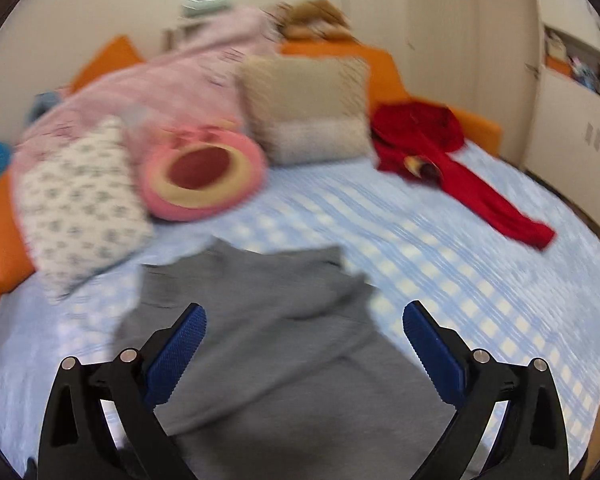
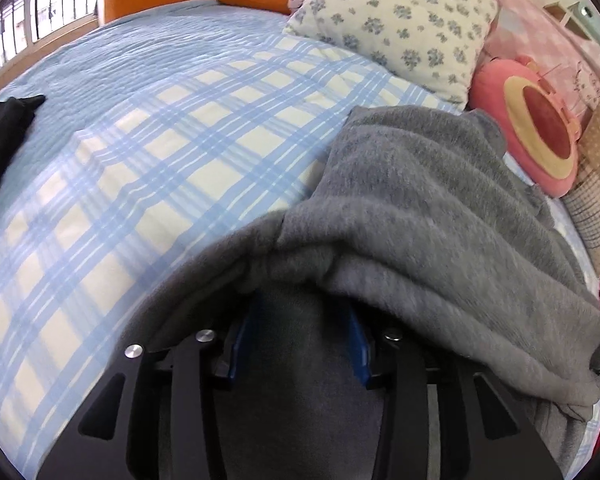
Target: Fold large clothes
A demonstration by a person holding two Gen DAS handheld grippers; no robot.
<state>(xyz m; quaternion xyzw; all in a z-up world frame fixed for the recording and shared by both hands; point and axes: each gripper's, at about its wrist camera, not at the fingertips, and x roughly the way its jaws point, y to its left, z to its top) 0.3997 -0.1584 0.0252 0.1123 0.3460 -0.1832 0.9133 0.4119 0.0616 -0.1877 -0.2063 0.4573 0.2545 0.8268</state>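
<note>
On the bed [image 1: 460, 248], whose blue-and-cream checked cover gives a broad flat surface for folding, the grey fleece garment [image 1: 268, 332] lies spread toward the near edge, part doubled over so that a thick fold runs across it in the right wrist view. That doubled layer suggests a first fold is laid and awaits flattening or a second fold. Far left, a heap of pink bedding [image 1: 148, 92], a flowered pillow [image 1: 80, 204], a round pink plush cushion [image 1: 202, 176] and a beige cushion [image 1: 308, 108] crowd the head of the bed; the plush cushion sits close to the garment's far edge and could hamper spreading it farther that way. A red garment [image 1: 452, 156] lies well apart on the far right, probably awaiting its turn; a dark cloth [image 2: 4, 128] shows at the left margin of the right wrist view. The left gripper [image 1: 304, 316] hangs above the grey fleece with jaws spread wide and nothing between them, having let go. The right gripper [image 2: 296, 340] is tucked beneath the fold with fleece between its half-parted blue pads [image 2: 358, 356]; whether they press it cannot be told.
</note>
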